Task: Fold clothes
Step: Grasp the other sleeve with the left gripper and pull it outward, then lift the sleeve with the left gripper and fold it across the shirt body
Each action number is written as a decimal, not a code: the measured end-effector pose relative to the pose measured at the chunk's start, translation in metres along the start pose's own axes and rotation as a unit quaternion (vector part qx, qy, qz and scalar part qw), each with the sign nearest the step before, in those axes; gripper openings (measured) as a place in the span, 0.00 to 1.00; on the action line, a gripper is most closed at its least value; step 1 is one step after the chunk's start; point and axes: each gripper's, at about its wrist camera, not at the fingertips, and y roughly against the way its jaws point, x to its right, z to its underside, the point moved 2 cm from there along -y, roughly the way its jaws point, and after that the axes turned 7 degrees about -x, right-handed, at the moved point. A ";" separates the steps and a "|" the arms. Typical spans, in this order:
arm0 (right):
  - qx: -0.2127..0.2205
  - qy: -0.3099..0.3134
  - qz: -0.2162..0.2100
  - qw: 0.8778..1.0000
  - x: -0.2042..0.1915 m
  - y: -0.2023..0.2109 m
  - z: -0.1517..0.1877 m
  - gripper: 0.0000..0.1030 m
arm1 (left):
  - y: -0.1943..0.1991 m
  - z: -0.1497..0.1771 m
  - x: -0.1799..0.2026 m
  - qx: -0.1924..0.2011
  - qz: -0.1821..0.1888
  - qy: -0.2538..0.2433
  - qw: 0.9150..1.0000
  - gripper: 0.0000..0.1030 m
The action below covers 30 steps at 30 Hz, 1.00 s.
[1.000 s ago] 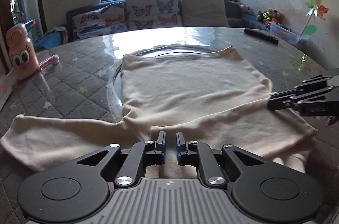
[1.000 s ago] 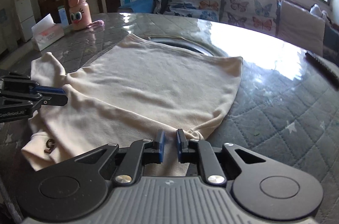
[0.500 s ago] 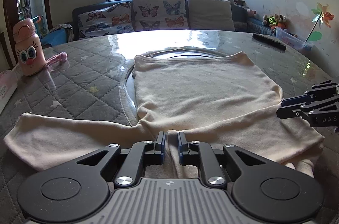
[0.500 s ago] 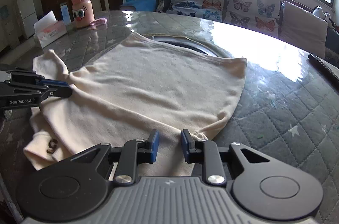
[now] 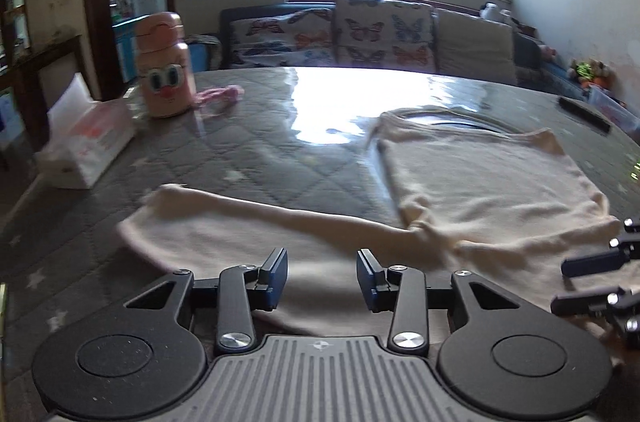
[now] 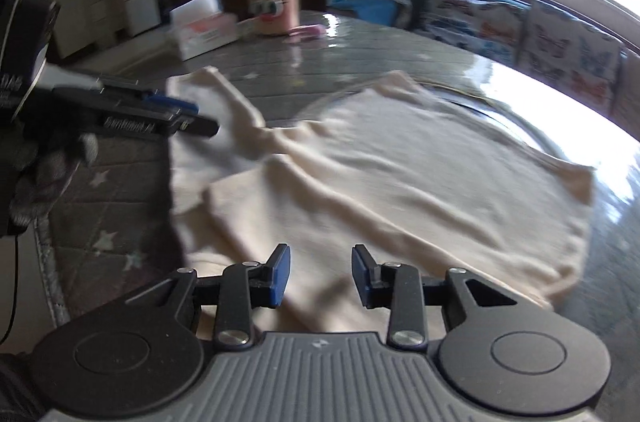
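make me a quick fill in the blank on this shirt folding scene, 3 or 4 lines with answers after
1. The jaws of the left gripper and the right gripper are both ____.
2. The cream shirt has one long ____ stretched out flat toward the tissue box.
3. The pink bottle has cartoon ____ printed on it.
4. The cushions behind the table carry a ____ print.

Missing words: open; sleeve; eyes; butterfly

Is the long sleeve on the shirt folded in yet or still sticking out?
Sticking out. The sleeve lies flat across the table, stretched away from the shirt body, not laid over it.
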 end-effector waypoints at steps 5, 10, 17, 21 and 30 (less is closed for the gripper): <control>0.002 0.036 -0.009 0.999 -0.024 -0.015 -0.015 0.33 | 0.002 -0.004 -0.032 0.006 -0.038 0.038 0.999 0.48; 0.009 0.055 -0.016 0.998 -0.039 -0.020 -0.024 0.33 | 0.000 -0.007 -0.055 0.008 -0.069 0.066 0.995 0.48; 0.011 0.046 -0.018 0.999 -0.038 -0.020 -0.027 0.33 | -0.011 -0.008 -0.078 -0.002 -0.095 0.113 0.989 0.48; 0.015 0.037 -0.015 0.999 -0.033 -0.013 -0.025 0.33 | -0.019 -0.010 -0.087 -0.008 -0.101 0.139 0.985 0.46; 0.025 0.013 -0.006 1.000 -0.020 0.002 -0.019 0.33 | -0.034 -0.012 -0.102 -0.016 -0.109 0.167 0.980 0.20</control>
